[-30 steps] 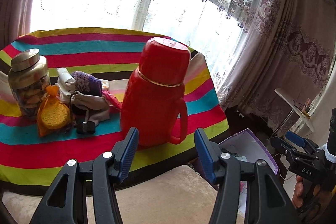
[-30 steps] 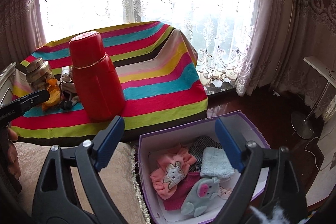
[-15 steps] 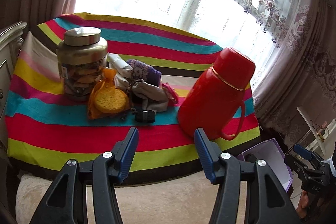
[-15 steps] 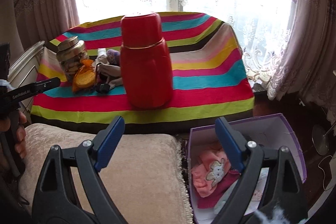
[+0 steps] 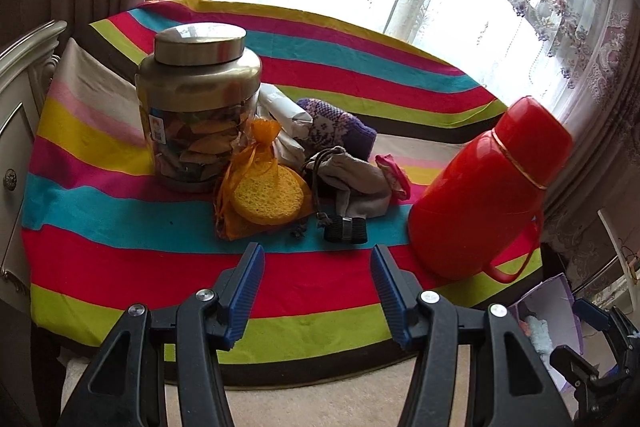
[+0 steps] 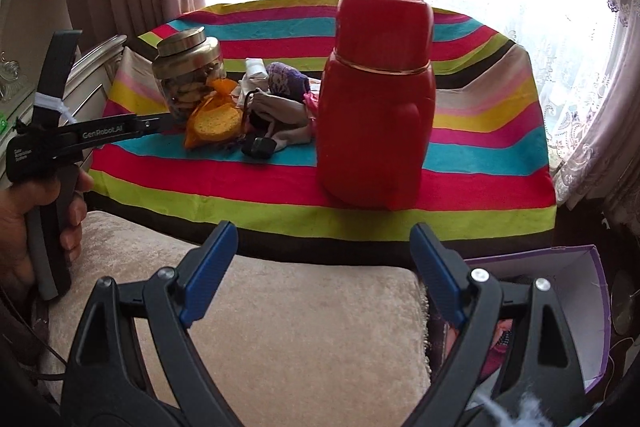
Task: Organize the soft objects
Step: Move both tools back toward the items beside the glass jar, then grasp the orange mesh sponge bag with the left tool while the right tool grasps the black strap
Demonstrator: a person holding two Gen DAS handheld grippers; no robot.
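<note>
Our left tongs stand part-spread with nothing between the pads, hanging above the near edge of the bench, pointed at the heap of soft things. Our right tongs are spread wide and empty too, above the beige cushion beside the purple box.

The soft pile lies on the striped cloth between the glass jar and the red thermos: an orange mesh bag with a yellow sponge inside, a grey drawstring pouch, a purple knit piece and a black folded band.

We judge all of these light, limp and compressible. They should bunch under the pads, so a pinch on a thick fold or the gathered neck looks best. The jar and thermos sit close and could be knocked.
</note>
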